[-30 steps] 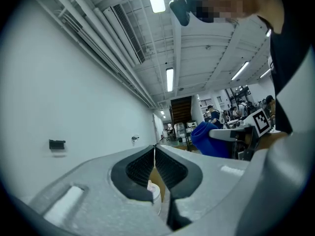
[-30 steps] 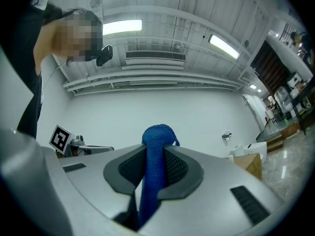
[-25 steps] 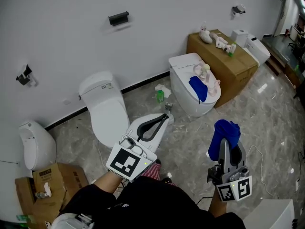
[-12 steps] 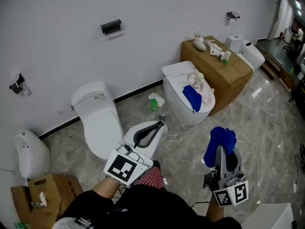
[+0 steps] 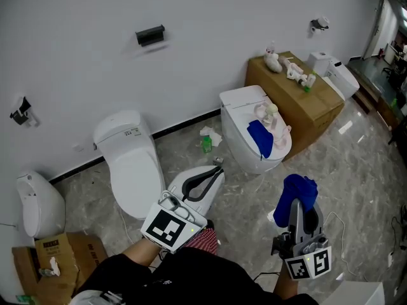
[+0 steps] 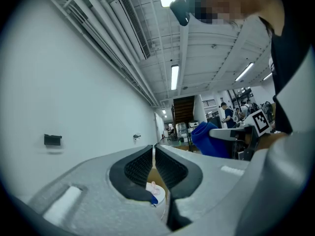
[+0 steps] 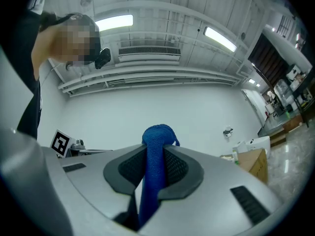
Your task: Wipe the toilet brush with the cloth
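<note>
My right gripper is shut on a bunched blue cloth, which sticks up from between the jaws. My left gripper is shut and empty, its dark pads meeting. Beyond both grippers stands a white toilet. On its lid lie a pink and white item, which may be the toilet brush, and a second blue cloth. Both grippers hang well short of that toilet. In the left gripper view it shows small through the slit between the jaws.
Another white toilet stands at the left and a urinal at the far left. A cardboard box with small items is against the wall at the right. A green bottle and tissue lie on the floor. An open carton sits at the lower left.
Both grippers have shifted a little across the room together with the person, and the view has shifted with them. The jaws keep their states and the blue cloth stays held.
</note>
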The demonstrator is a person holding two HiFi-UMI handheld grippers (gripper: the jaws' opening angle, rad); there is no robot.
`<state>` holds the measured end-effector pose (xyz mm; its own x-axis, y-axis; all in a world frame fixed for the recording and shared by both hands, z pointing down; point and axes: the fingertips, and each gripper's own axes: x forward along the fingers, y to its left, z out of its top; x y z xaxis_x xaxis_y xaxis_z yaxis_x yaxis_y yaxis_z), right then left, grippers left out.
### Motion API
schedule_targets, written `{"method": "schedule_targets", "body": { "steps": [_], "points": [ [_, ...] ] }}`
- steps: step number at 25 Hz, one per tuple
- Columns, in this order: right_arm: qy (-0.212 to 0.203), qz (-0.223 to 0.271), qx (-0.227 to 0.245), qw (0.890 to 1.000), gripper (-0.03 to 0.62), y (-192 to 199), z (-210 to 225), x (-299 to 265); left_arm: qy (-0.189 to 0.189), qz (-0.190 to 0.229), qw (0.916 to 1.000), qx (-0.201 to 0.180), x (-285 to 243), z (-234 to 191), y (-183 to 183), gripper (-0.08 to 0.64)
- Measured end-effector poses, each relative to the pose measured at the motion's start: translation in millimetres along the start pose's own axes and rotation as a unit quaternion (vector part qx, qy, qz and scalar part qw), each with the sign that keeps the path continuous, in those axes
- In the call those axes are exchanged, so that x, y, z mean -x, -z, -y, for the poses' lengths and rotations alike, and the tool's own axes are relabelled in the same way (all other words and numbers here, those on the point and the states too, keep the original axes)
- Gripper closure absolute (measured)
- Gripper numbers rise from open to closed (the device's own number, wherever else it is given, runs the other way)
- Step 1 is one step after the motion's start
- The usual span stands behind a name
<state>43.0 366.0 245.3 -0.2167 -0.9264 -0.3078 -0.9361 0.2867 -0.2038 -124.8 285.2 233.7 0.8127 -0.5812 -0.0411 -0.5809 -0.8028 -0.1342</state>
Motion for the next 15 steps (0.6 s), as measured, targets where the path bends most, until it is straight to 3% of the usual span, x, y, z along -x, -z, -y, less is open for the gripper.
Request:
{"method": "schedule_targets", "body": {
  "steps": [15],
  "points": [
    [-0.027,-0.026,-0.011,0.999,0.528,29.7,16.4,-71.2,-0.008,-0.018,0.9993,0.031,-38.8,-55.5,27.9,0.552]
  ]
}}
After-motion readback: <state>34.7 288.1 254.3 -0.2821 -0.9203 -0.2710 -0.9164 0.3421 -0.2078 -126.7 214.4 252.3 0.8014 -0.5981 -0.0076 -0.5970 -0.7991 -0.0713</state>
